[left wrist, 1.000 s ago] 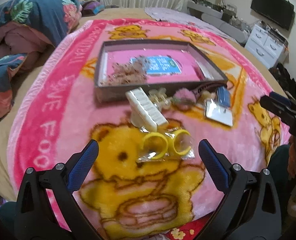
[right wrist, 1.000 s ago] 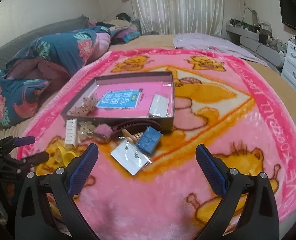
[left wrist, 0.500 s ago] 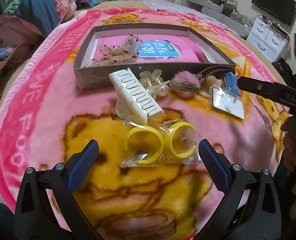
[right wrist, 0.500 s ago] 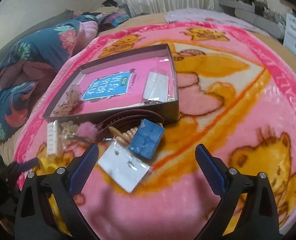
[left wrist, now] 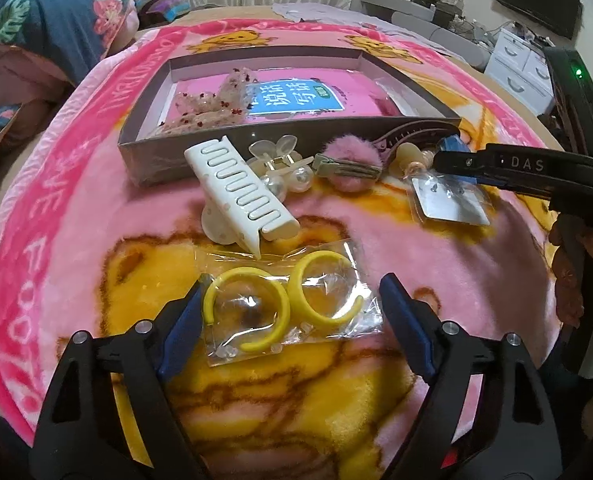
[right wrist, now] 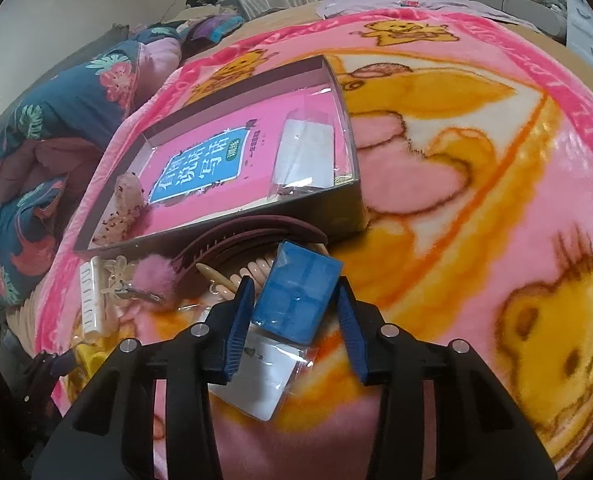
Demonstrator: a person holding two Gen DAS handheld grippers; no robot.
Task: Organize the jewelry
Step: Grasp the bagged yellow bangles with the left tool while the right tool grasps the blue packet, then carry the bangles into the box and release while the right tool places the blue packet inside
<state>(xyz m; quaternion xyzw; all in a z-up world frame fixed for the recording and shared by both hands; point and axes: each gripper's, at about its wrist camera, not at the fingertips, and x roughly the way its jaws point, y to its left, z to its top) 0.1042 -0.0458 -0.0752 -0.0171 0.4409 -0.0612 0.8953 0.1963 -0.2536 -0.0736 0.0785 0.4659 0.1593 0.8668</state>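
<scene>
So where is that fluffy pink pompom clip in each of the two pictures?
Left wrist view: the pink pompom clip lies upper middle, just in front of the grey box, right of the white comb clip.
Right wrist view: the same clip sits at left, below the box's near wall.
Shared landmark: the blue-labelled pink book inside the box.

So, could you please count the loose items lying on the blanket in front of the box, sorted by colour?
White or cream: 4 (comb clip, pearl clip, earring card, beaded piece)
Yellow: 1 (bag of hoops)
Pink: 1 (pompom clip)
Maroon: 1 (claw clip)
Blue: 1 (blue box)
Total: 8
</scene>
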